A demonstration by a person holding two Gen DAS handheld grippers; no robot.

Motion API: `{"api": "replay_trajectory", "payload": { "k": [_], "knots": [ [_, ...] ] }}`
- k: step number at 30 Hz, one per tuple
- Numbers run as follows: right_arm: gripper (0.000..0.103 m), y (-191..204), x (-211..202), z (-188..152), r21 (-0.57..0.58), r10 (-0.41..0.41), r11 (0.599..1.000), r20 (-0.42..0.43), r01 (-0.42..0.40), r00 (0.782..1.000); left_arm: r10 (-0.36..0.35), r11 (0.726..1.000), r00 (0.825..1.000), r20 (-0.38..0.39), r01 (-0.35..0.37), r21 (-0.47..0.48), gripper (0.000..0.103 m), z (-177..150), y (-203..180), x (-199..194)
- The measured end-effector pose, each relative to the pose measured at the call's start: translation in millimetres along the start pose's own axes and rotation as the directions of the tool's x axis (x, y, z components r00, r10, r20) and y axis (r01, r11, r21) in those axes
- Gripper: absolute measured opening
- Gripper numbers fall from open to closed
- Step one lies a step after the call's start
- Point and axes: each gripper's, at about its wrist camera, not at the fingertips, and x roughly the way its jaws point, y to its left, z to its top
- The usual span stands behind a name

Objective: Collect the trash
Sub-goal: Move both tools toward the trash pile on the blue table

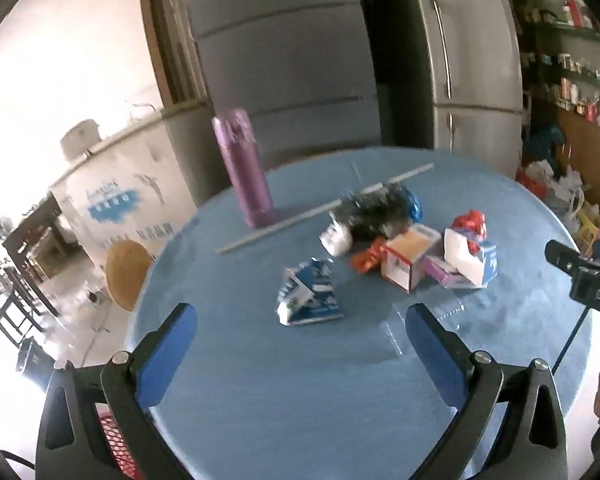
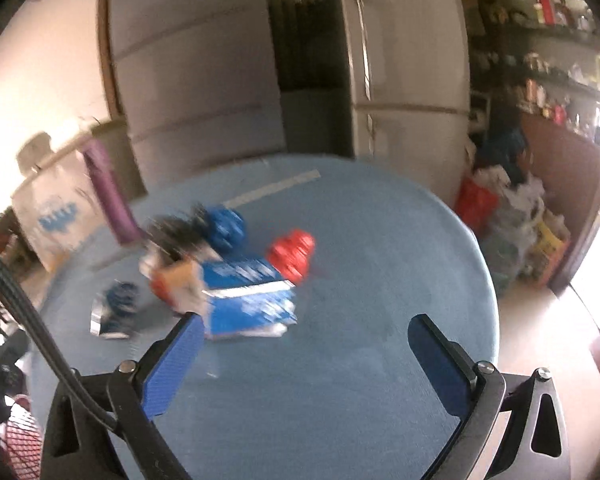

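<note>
Nearest, the left gripper (image 1: 302,320) hangs over the blue round table (image 1: 300,400) with its jaws spread wide and nothing between them. The right gripper (image 2: 304,332) is likewise spread and empty, and its view is blurred.

Just ahead of the left gripper lies one crushed blue-and-white carton (image 1: 308,298), apart from the rest and probably the easiest first pick. To take it well, lower the jaws so they straddle the carton's narrower span and close gently, since a flattened carton may slip or fold. In the right view a larger blue carton (image 2: 250,304) sits just beyond the left pad, so that gripper needs only a short reach.

Beyond, the main heap holds roughly seven pieces: a white crumpled wad (image 1: 336,238), an orange-red wrapper (image 1: 366,258), a small clear-lidded box (image 1: 410,256), a purple packet (image 1: 440,272), a white-and-blue carton (image 1: 470,258), a red foil wrapper (image 1: 470,220) and a dark plastic bundle (image 1: 380,208).

Farther back lie one long white straw (image 1: 324,208) and one upright purple flask (image 1: 246,168), the latter probably not trash.
</note>
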Motion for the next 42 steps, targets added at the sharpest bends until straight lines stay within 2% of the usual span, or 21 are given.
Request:
{"api": "replay_trajectory", "payload": {
  "k": [6,9,19,42],
  "knots": [
    [0.103,23.7,-27.3,14.0,0.006,0.125,0.992,0.045,-0.126,0.991,0.068,0.997,0.998,0.010,-0.069,0.036,0.103,11.2,10.5,-22.8],
    [0.103,26.0,-43.8,12.8,0.012,0.151,0.988,0.054,-0.152,0.987,0.090,0.995,0.996,0.016,-0.091,0.044,0.103,12.7,11.9,-32.7],
    [0.103,34.6,-56.9,12.3,-0.012,0.182,0.983,0.029,-0.181,0.983,0.078,0.997,0.996,0.049,-0.078,-0.016,0.103,-2.3,33.3,-40.7],
    [0.103,38.3,-38.9,4.3,-0.005,0.204,0.979,-0.040,-0.205,0.978,0.051,0.998,0.999,0.003,-0.050,-0.041,0.103,-8.0,39.1,-29.3]
  ]
}}
